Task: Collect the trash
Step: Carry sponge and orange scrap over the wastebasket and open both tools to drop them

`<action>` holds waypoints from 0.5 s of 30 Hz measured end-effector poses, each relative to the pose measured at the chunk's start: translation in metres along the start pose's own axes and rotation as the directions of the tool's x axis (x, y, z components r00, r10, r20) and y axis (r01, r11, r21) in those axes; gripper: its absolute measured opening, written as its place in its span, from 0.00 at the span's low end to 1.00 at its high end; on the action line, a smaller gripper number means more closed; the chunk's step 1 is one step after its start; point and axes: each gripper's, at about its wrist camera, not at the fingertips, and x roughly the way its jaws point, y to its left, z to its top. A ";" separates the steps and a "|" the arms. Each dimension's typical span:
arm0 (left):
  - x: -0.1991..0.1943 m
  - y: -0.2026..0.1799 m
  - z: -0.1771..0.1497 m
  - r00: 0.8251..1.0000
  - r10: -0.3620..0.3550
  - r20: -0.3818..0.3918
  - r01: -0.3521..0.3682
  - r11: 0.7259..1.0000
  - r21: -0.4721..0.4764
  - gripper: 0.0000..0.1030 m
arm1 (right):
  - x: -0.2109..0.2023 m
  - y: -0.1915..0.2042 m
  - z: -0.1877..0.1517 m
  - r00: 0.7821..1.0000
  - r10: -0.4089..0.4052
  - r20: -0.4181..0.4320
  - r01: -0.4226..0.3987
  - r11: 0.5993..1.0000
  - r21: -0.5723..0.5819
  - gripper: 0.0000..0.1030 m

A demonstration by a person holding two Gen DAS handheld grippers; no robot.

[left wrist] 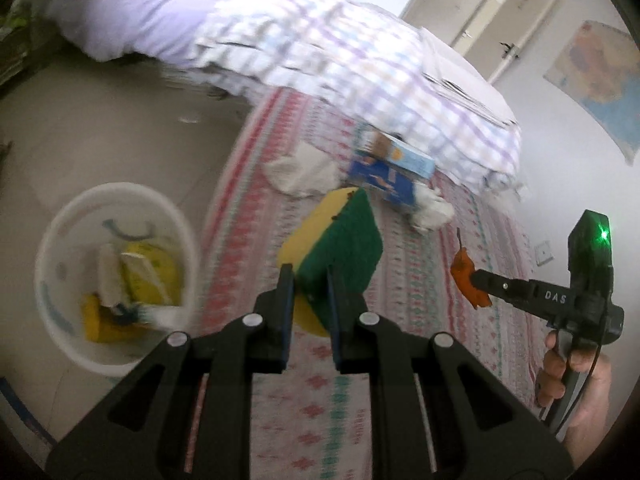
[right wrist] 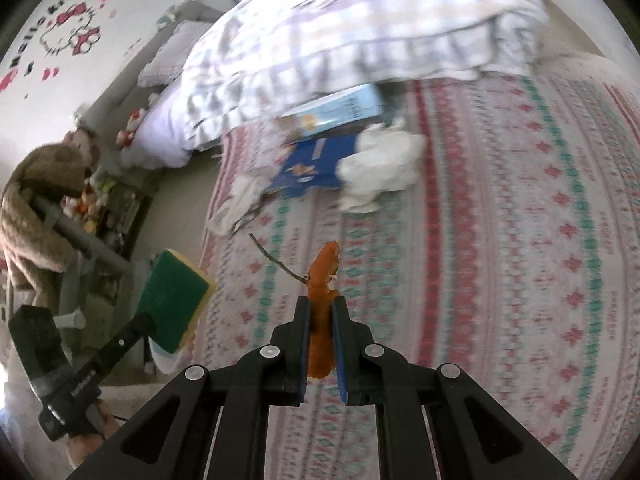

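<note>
My left gripper [left wrist: 310,276] is shut on a yellow sponge with a green scouring face [left wrist: 340,240] and holds it above the patterned bedspread, right of a white bin [left wrist: 72,220]. The sponge also shows in the right wrist view [right wrist: 174,300]. My right gripper [right wrist: 322,304] is shut on an orange dried leaf with a thin stem [right wrist: 324,272], above the bedspread; the leaf also shows in the left wrist view [left wrist: 466,276]. Blue cartons [left wrist: 394,168] and crumpled white tissues [left wrist: 300,170] lie on the bed ahead.
The white bin on the tiled floor holds yellow and white trash. A checked quilt [left wrist: 340,52] is heaped on the bed behind the cartons. A brown plush toy [right wrist: 36,208] sits on a grey chair at the left. A wall stands on the right.
</note>
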 end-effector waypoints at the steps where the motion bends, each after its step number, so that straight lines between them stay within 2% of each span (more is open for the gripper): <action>1: -0.002 0.007 0.000 1.000 0.007 0.002 -0.007 1.000 -0.008 0.16 | 0.005 0.008 -0.001 1.000 -0.003 -0.004 0.003 1.000 -0.016 0.11; 15: -0.033 0.098 -0.008 0.990 0.141 0.018 -0.138 0.982 -0.127 0.17 | 0.054 0.108 -0.023 0.997 0.050 -0.063 -0.062 0.973 -0.220 0.11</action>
